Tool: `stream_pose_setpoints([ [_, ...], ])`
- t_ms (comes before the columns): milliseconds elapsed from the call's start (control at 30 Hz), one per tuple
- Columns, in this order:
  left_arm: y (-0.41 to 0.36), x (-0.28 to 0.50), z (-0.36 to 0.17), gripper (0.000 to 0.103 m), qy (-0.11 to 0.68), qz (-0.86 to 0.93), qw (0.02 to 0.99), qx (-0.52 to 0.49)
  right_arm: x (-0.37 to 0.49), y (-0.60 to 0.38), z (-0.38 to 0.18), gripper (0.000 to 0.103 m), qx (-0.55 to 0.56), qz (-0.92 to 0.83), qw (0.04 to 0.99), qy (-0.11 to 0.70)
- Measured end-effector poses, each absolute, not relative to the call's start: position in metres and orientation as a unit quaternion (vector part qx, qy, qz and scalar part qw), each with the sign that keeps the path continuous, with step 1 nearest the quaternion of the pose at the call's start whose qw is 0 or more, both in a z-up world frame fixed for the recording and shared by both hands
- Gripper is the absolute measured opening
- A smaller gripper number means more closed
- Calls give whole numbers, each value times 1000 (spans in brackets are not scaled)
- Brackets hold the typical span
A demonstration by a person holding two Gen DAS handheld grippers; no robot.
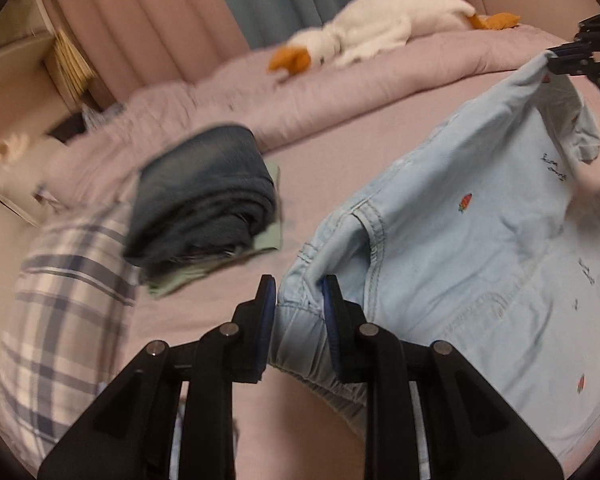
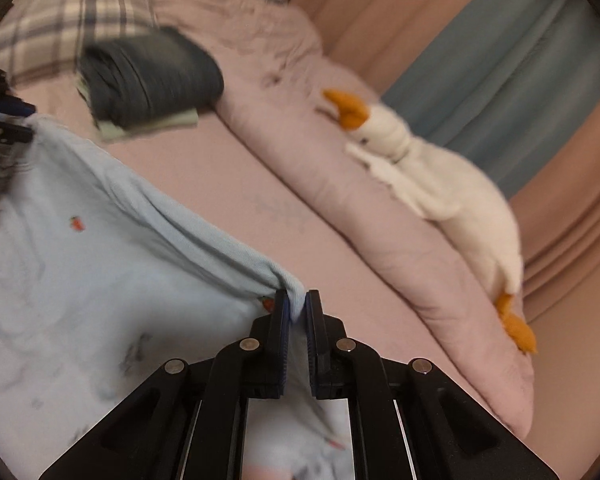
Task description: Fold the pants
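Pink bed [image 1: 228, 320]: both tongs [image 1: 299, 292] [image 2: 296, 304] pinch pale-blue pants [image 1: 480, 220]; waistband elastic visible left only.

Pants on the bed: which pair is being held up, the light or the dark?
The light blue pants, clamped by both hand-held grippers. The dark pants lie folded, untouched.

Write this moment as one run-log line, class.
left gripper: shut on pants waistband | right gripper: shut on pants edge | pants: held up over bed | fold: not yet done
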State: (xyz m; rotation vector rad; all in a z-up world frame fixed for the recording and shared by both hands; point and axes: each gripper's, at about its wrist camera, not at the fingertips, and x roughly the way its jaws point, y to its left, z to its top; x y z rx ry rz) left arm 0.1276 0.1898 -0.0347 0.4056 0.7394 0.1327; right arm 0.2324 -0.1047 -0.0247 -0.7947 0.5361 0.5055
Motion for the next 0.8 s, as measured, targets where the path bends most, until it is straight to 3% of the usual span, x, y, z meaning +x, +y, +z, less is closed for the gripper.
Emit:
stream_pose_setpoints([
  [367, 153, 24, -58, 24, 284, 63, 920, 263, 132, -163, -26, 6, -345, 250, 863, 272],
  [800, 132, -27, -121, 24, 294, 34, 884, 361, 57, -185, -101, 6, -327, 280, 831, 353],
])
